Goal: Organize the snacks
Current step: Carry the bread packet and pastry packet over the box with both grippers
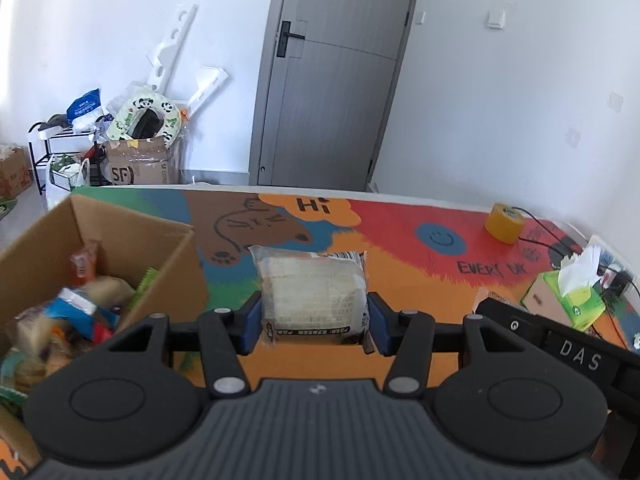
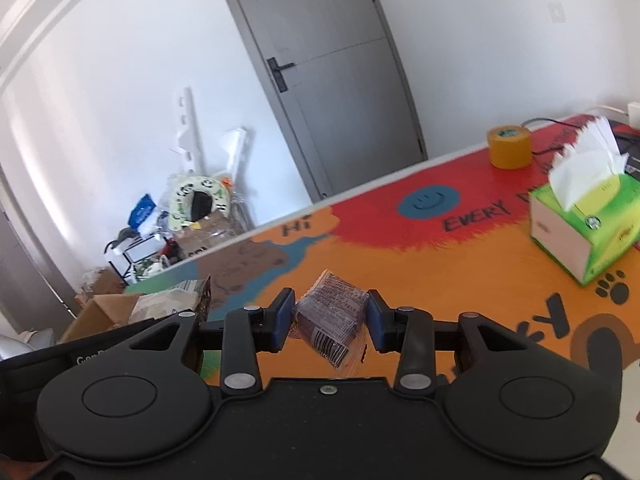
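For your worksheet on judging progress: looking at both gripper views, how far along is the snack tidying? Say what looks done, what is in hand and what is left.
Done: several snacks already lie in the cardboard box.
In hand: the left gripper clamps a pale bread packet; the right gripper clamps a small dark snack packet.
Left: both packets are not yet boxed. No other loose snacks show on the table.

The snacks (image 1: 76, 312) in the cardboard box (image 1: 132, 220) are blurred, the box cut off at the picture's left edge.

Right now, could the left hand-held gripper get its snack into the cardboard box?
Probably yes: the left hand-held gripper grips the bread pack, and the box beside it is open-topped with nothing between.
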